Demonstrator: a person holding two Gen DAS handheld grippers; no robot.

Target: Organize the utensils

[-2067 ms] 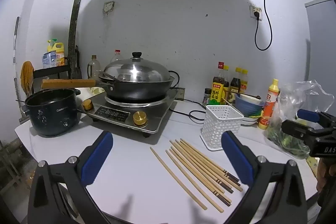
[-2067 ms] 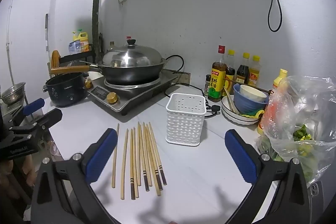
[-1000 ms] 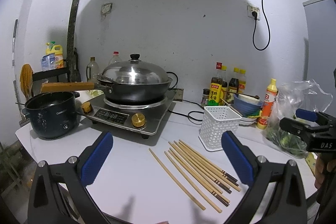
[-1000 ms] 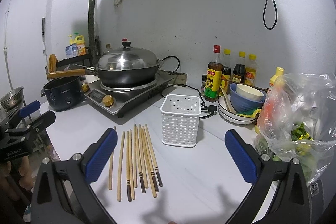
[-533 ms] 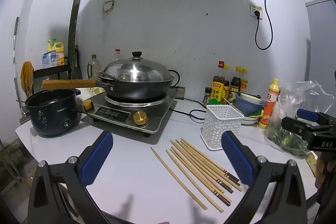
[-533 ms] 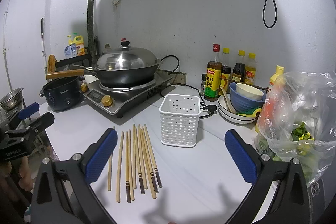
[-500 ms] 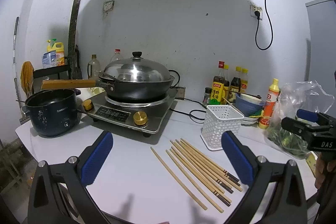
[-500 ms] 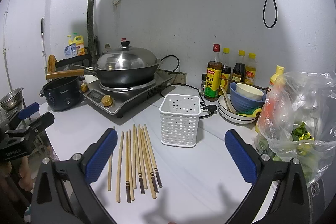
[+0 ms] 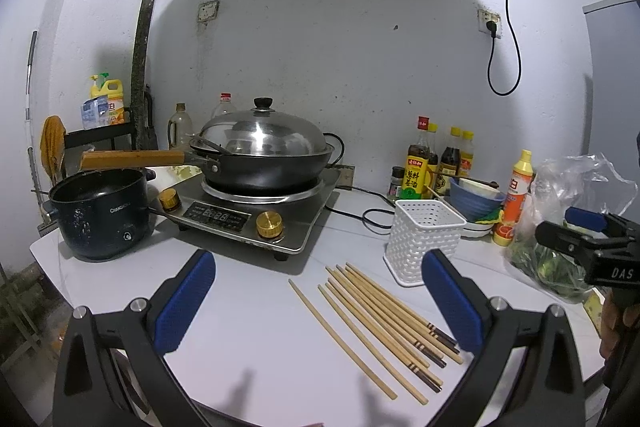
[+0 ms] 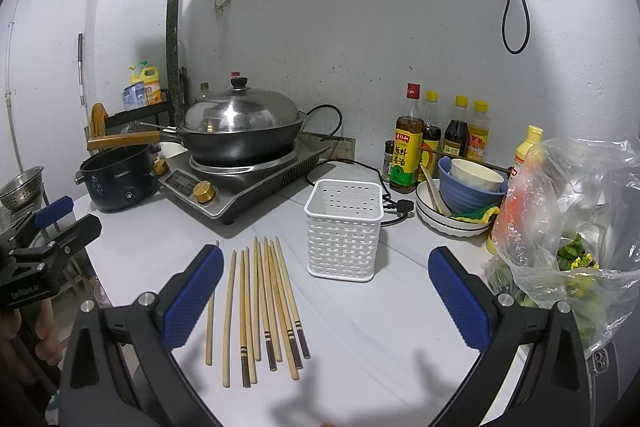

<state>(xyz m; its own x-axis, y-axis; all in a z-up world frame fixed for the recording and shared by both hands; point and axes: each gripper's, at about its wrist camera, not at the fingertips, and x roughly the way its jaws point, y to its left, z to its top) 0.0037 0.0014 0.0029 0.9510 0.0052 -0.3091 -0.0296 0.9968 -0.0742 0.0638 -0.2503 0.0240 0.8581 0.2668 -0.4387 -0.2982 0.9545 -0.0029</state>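
Just left of the white perforated plastic utensil basket (image 10: 344, 229), approx eight loose bamboo chopsticks (image 10: 264, 303) are lying flat on the white countertop (image 10: 360, 339), long axes running away from the right gripper (image 10: 326, 301), dark-banded ends nearest it. Both grippers are hovering w/ jaws spread wide, gripping nothing. Left gripper (image 9: 318, 303) is seeing the sticks diagonal; right is looking better aligned, prob nearer.

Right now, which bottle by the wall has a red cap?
The tallest bottle, at the left end of the row behind the basket. Its cap is red; the other bottles beside it have yellow caps.
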